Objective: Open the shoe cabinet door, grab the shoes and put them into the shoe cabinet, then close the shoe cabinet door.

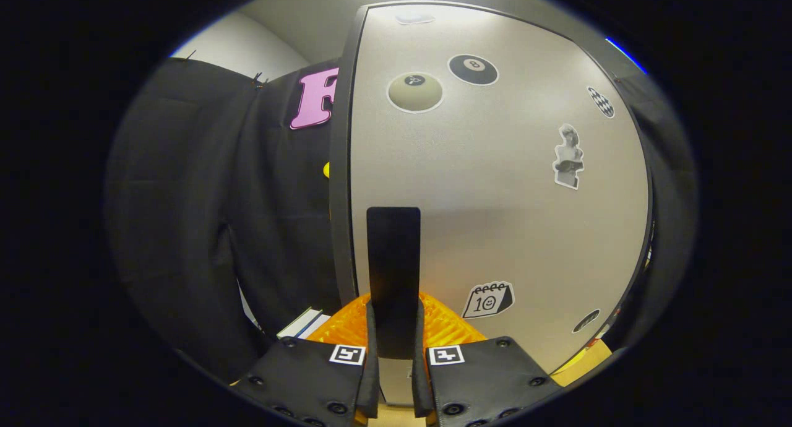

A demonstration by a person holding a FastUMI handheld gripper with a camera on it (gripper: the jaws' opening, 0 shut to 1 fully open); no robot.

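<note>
Clamped on the door handle (pixel 393 272), both fingers of the gripper (pixel 394 328) pressing its sides. Shoe cabinet door (pixel 495 185) dead ahead, left edge at eleven o'clock. Probably the opening or closing step; cannot tell which. Open room at nine o'clock, before the black cloth.

Gripper (pixel 393 334): two broad, flat finger blocks side by side, wedge-shaped, with matte surfaces. Round screw heads (pixel 453 408) dot the blocks near their corners and outer rims. Each block carries a small square black-and-white fiducial marker (pixel 446 354) at its inner top corner. Thin pads line the inner faces.
</note>
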